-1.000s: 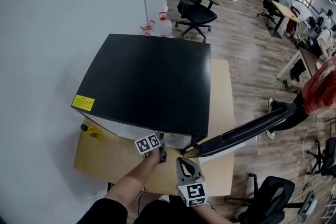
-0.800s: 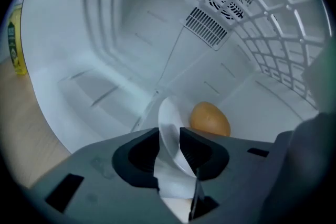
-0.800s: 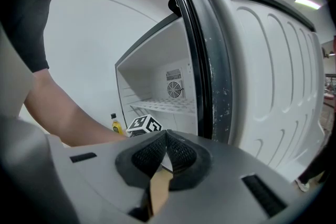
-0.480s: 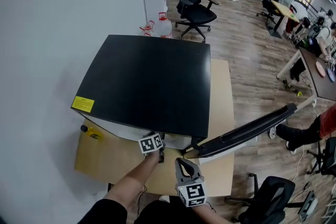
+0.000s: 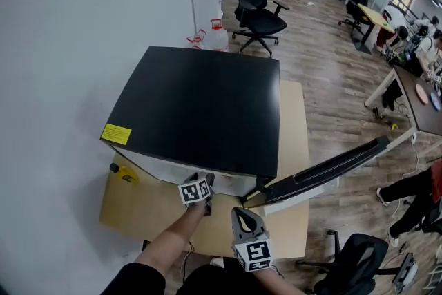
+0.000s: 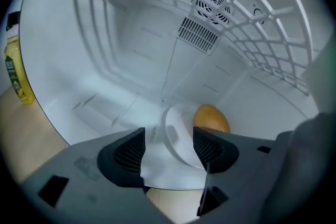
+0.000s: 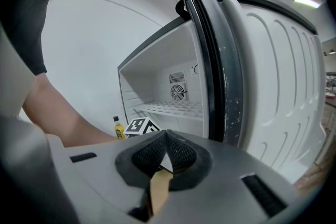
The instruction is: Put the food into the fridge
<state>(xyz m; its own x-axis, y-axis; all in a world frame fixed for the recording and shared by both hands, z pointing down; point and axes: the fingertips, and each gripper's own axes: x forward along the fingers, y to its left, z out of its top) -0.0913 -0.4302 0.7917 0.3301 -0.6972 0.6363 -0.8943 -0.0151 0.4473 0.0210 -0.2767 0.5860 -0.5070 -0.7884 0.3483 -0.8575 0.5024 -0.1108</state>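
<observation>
The left hand-held gripper [image 6: 167, 148] has its jaws opening around a white plate [image 6: 177, 139] of orange food [image 6: 211, 118] inside the fridge [image 5: 200, 107]. The right hand-held gripper [image 7: 166, 153] is closed and empty. The print on the fridge's yellow sticker [image 5: 116, 133] is too small to read.

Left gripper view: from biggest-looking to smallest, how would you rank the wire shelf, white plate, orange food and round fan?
1. wire shelf, by far the largest
2. white plate, partly hidden
3. orange food and round fan look about alike. The fan sits farther back, so I won't rank them.
</observation>
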